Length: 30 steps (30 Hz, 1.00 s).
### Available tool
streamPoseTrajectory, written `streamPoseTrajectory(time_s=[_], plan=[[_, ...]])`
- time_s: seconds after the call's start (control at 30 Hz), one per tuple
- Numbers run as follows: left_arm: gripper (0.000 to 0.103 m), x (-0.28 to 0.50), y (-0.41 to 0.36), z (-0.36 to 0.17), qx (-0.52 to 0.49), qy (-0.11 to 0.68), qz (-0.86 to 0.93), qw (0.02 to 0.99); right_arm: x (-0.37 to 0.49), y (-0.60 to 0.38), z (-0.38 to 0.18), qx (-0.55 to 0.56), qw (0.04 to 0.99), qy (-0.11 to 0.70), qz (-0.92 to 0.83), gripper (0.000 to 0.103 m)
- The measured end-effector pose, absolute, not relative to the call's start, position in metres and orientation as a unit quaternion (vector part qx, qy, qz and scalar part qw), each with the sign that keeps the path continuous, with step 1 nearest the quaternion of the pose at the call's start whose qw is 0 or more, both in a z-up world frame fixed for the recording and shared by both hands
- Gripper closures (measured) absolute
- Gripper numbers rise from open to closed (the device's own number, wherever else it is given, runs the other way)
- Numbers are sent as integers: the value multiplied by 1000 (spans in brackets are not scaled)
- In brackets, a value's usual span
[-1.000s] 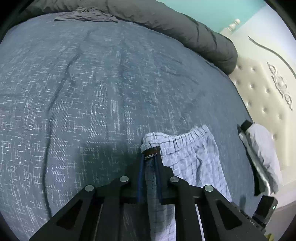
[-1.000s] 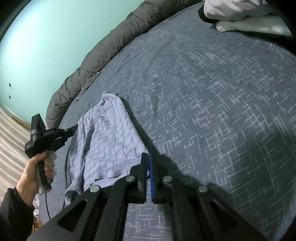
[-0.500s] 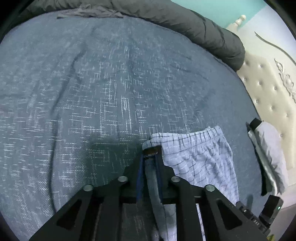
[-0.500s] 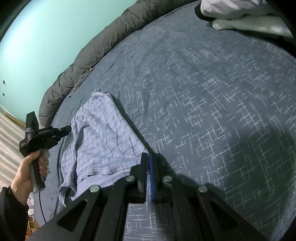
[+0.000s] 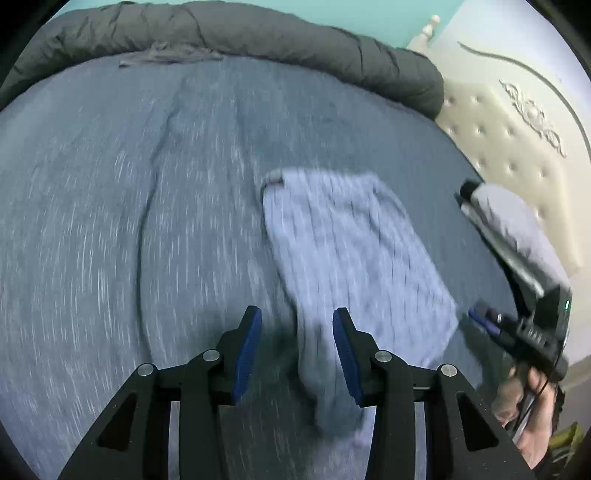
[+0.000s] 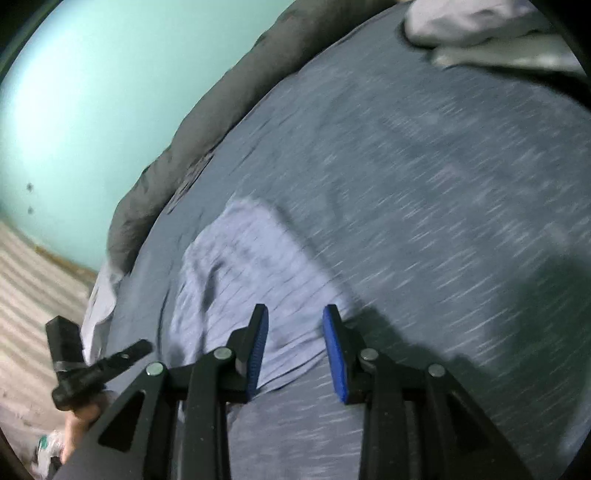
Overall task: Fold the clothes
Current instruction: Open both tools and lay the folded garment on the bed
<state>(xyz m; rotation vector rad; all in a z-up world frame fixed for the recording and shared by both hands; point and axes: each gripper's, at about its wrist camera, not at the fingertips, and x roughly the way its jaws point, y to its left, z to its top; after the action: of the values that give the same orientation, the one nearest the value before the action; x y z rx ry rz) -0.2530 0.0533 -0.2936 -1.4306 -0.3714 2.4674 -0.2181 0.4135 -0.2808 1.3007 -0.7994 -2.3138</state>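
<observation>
Light blue checked shorts [image 5: 351, 251] lie folded on the dark blue bedspread [image 5: 110, 221], blurred by motion. My left gripper [image 5: 295, 317] hovers over their near end; its jaws are opening, cloth lies below the gap, and the pads do not press on it. My right gripper [image 6: 294, 314] hangs over the other edge of the shorts [image 6: 251, 266], its jaws also opening, with cloth beneath and nothing pinched. Each gripper shows in the other's view: the right gripper [image 5: 480, 315] at the shorts' right edge, the left gripper [image 6: 142, 348] at lower left in a hand.
A rolled grey duvet [image 5: 258, 33] runs along the bed's far side, with a dark garment [image 5: 170, 55] beside it. A stack of folded clothes [image 5: 517, 229] sits by the cream tufted headboard [image 5: 498, 140]. A teal wall [image 6: 92, 92] and striped floor [image 6: 29, 295] lie beyond the bed's edge.
Both grippers were shut on the shorts' edge and have opened and let go. The left gripper has drawn back, and the shorts now lie folded on the bed.
</observation>
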Motion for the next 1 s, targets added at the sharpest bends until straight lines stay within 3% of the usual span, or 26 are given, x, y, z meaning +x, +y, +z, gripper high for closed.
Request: streamPoseTrajectory(time_s=[0.27,0.37,0.47,0.67,0.83,0.9,0.97,1.0], plan=[[57,-208,56,-322,-504,-146,843,120,-223,390,-294,492,199,-319,-785,69],[57,-202,66,-317,-501,-131,845,137,-226,393,-296,498,185,-329,-781,62],[48,-198,80,-305,-484,-107,854,157,-227,401,-299,495,174,-351,-776,62],[47,-202,100,-306,-483,-79,853,181,-231,400,-301,493,162,-359,-776,62],[50,-205,107,-315,-492,-69,848,186,-234,396,-301,489,165,-357,-779,93],[60,-205,109,-318,-496,-69,844,192,-233,397,-300,486,169,-353,-781,100],[80,-204,111,-320,-499,-68,841,197,-231,400,-298,483,168,-351,-784,102],[81,-203,111,-320,-499,-65,841,198,-230,402,-298,481,167,-351,-786,102]])
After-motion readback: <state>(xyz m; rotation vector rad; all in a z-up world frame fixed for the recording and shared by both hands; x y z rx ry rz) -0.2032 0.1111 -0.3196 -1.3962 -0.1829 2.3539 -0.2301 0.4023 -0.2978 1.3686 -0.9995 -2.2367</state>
